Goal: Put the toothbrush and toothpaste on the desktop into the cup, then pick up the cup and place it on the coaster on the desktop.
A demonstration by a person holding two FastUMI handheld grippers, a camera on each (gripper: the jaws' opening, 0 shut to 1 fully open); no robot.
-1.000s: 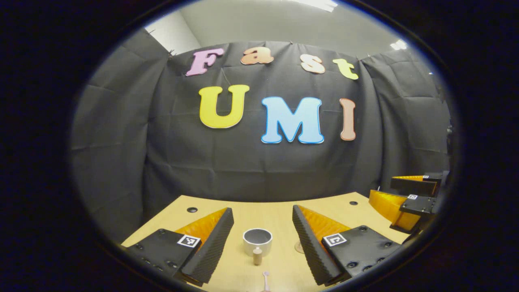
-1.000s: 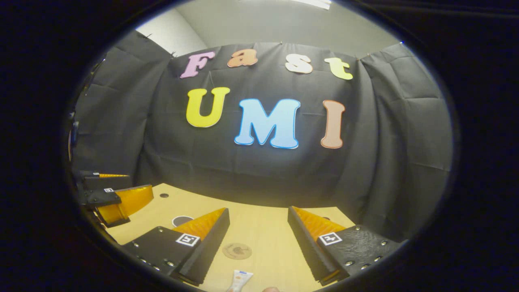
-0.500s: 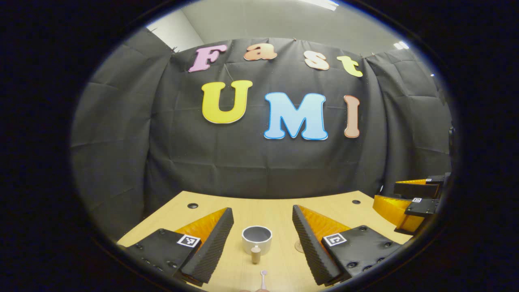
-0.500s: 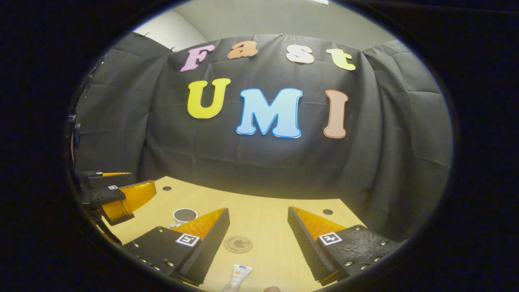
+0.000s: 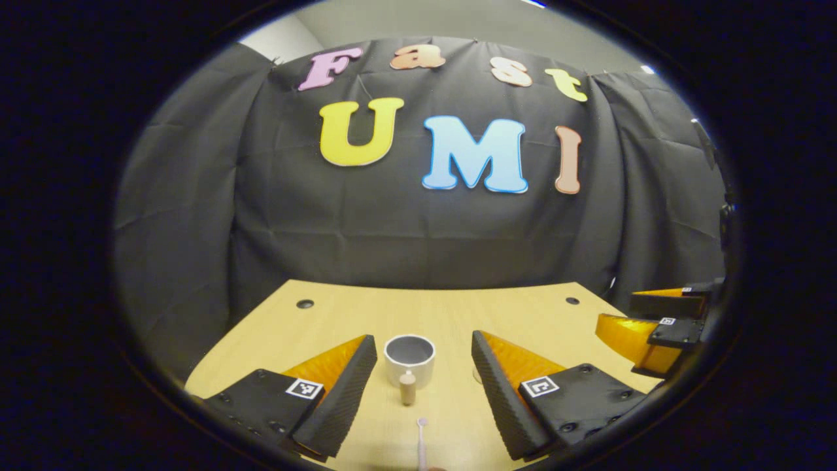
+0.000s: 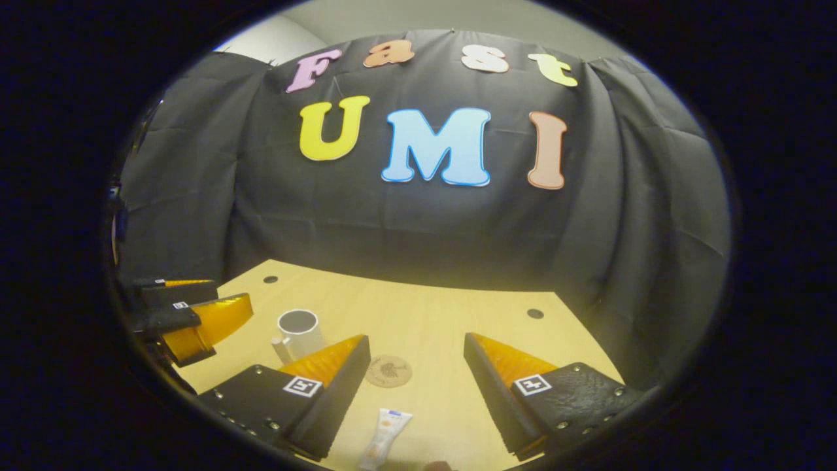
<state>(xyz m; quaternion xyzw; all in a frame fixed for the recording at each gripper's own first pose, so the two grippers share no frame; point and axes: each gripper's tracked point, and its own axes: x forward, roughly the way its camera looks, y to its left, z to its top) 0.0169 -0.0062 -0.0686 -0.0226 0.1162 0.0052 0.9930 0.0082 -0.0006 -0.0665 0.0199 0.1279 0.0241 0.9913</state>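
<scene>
In the left gripper view, the left gripper [image 5: 424,379] sits at the bottom of the frame with its jaws wide apart and nothing between them. Low in the gap, at the bottom edge, lies the toothbrush [image 5: 421,441], pointing up the frame. Just beyond it stands the cup [image 5: 410,359], its handle toward the camera, on the desk [image 5: 458,314]. The right gripper [image 5: 644,327] shows at the right edge.

In the right gripper view, the right gripper [image 6: 416,379] is likewise spread wide and empty. The toothpaste [image 6: 382,445] lies at the bottom centre between the fingers. Farther up is the round coaster [image 6: 388,371], bare. The cup [image 6: 299,331] stands to the left, beyond the left finger, with the left gripper [image 6: 189,320] at the left edge.
</scene>
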